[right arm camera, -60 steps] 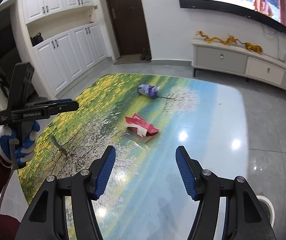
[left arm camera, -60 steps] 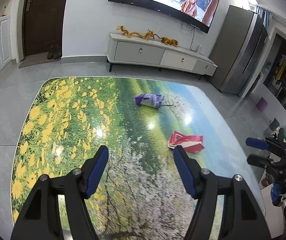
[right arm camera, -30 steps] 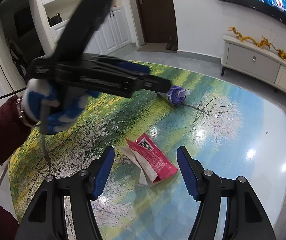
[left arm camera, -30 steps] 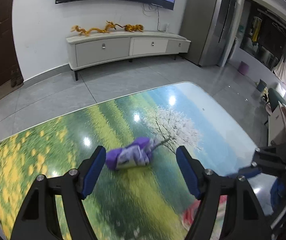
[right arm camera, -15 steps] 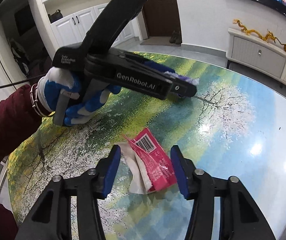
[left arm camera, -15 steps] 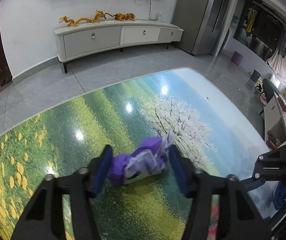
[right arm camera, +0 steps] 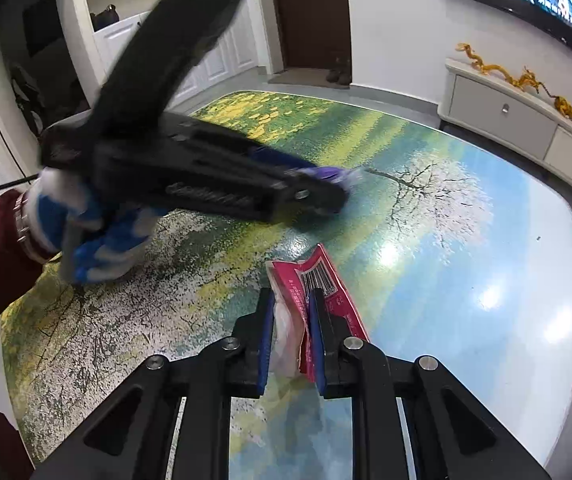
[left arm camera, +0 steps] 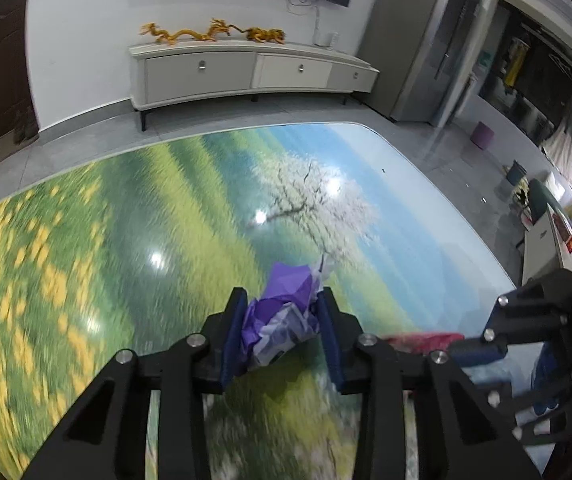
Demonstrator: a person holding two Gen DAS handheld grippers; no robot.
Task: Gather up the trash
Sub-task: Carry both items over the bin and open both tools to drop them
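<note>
Trash in two pieces, both over the printed table (left arm camera: 134, 216). Pink wrapper (right arm camera: 317, 288) with a black barcode; small text beside it too fine to read. Right claw (right arm camera: 290, 336) closed tight on the pink wrapper and its white lining. Left claw (left arm camera: 282, 330) closed on the crumpled purple wrapper (left arm camera: 286, 300), purple and white, creased. Lettering on the left claw's side blurred in the right view.

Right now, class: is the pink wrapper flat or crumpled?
Crumpled: the pink wrapper is folded between the right hand-held gripper pads, barcode end sticking out.
</note>
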